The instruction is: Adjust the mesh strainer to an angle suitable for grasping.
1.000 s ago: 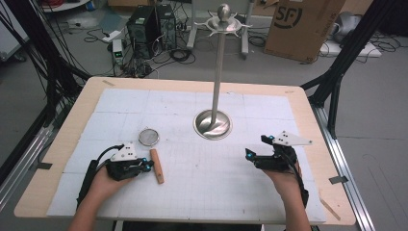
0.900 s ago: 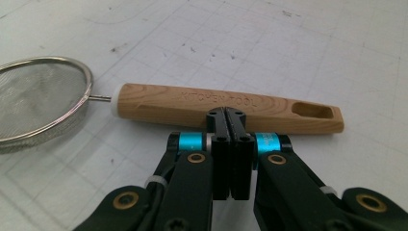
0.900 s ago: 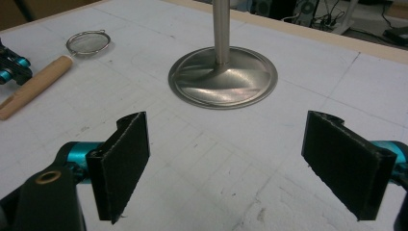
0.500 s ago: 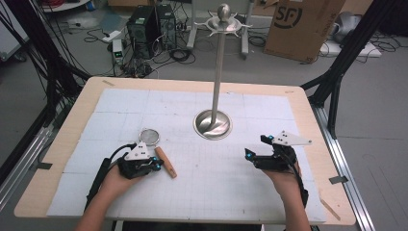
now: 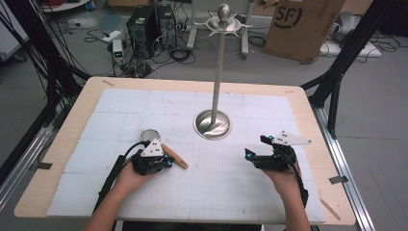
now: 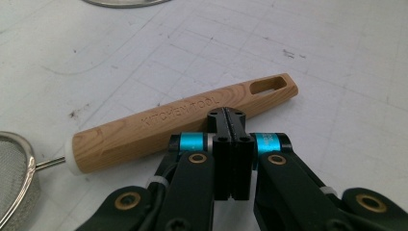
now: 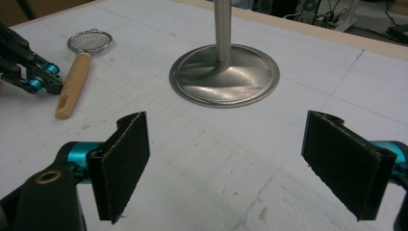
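A small metal strainer (image 5: 149,135) with a wooden handle (image 5: 174,156) lies on the white mat, its handle pointing right and toward me. My left gripper (image 5: 168,161) is shut with nothing between its jaws. In the left gripper view its closed tips (image 6: 226,114) sit at the near side of the handle (image 6: 183,122), stamped "KITCHEN TOOL", and the mesh bowl (image 6: 14,178) is at the left. My right gripper (image 5: 255,147) rests open on the mat at the right. Its pads (image 7: 125,163) stand wide apart and hold nothing.
A tall steel stand with a round base (image 5: 212,124) rises at the mat's middle, between and beyond both grippers. Its hooked crown (image 5: 223,21) is high above. The wooden table edge (image 5: 332,168) runs at the right. Boxes, cables and computers lie on the floor behind.
My left hand has shifted right and slightly forward. The strainer's handle has swung so that its free end points more to the right. The right gripper has stayed still.
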Demonstrator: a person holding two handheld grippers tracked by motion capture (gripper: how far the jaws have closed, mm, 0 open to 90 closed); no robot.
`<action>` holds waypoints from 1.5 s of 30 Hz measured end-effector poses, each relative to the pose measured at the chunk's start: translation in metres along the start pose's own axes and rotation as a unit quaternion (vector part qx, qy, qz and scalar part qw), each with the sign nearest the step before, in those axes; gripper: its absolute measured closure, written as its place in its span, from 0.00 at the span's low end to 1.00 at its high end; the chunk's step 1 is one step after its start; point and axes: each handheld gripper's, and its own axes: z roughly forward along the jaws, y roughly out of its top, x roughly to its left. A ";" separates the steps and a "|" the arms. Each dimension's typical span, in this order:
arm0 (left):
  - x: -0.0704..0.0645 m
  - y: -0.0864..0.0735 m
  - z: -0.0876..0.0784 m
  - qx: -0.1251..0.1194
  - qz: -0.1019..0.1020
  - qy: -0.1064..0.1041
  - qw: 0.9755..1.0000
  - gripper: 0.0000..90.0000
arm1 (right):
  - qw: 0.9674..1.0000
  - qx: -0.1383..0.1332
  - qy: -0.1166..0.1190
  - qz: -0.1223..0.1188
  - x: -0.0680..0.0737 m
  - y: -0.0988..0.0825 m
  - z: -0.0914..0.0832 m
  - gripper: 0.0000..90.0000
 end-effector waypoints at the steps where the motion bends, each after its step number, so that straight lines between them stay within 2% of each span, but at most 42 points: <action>1: 0.000 0.001 0.001 0.001 0.001 0.000 1.000 1.00 | 1.000 0.001 0.001 0.000 0.000 0.000 0.000 0.18; 10: 0.001 0.007 0.009 0.003 0.001 0.007 1.000 1.00 | 1.000 0.001 0.001 -0.001 0.000 0.000 0.000 0.18; 15: 0.003 0.009 0.001 -0.006 -0.005 0.008 1.000 1.00 | 1.000 0.002 0.002 0.000 0.000 0.000 0.000 0.18; 23: 0.017 0.011 -0.011 -0.028 -0.033 0.035 0.998 1.00 | 1.000 0.004 0.004 -0.001 0.001 0.000 0.001 0.18; 26: 0.022 0.015 -0.013 -0.018 -0.026 0.046 0.998 1.00 | 1.000 0.005 0.004 -0.001 0.001 -0.001 0.001 0.18; 29: 0.026 0.019 -0.014 -0.022 -0.029 0.053 0.998 1.00 | 1.000 0.006 0.004 0.000 0.001 -0.001 0.002 0.18; 31: 0.031 0.020 -0.015 -0.028 -0.038 0.057 0.997 1.00 | 1.000 0.007 0.004 0.000 0.001 -0.001 0.003 0.18; 36: 0.046 0.018 -0.010 -0.016 -0.058 0.084 0.995 1.00 | 1.000 0.009 0.005 0.000 0.002 -0.001 0.004 0.18; 39: 0.052 0.017 -0.007 -0.009 -0.064 0.090 0.994 1.00 | 1.000 0.010 0.005 0.000 0.002 -0.002 0.004 0.18; 40: 0.055 0.016 -0.005 -0.007 -0.072 0.096 0.993 1.00 | 1.000 0.010 0.005 -0.001 0.001 -0.002 0.004 0.18; 43: 0.062 0.014 -0.001 -0.004 -0.082 0.101 0.991 1.00 | 1.000 0.011 0.004 -0.001 0.000 -0.002 0.004 0.18; 45: 0.066 0.012 0.002 -0.007 -0.093 0.094 0.991 1.00 | 1.000 0.013 0.004 0.000 0.001 -0.002 0.004 0.18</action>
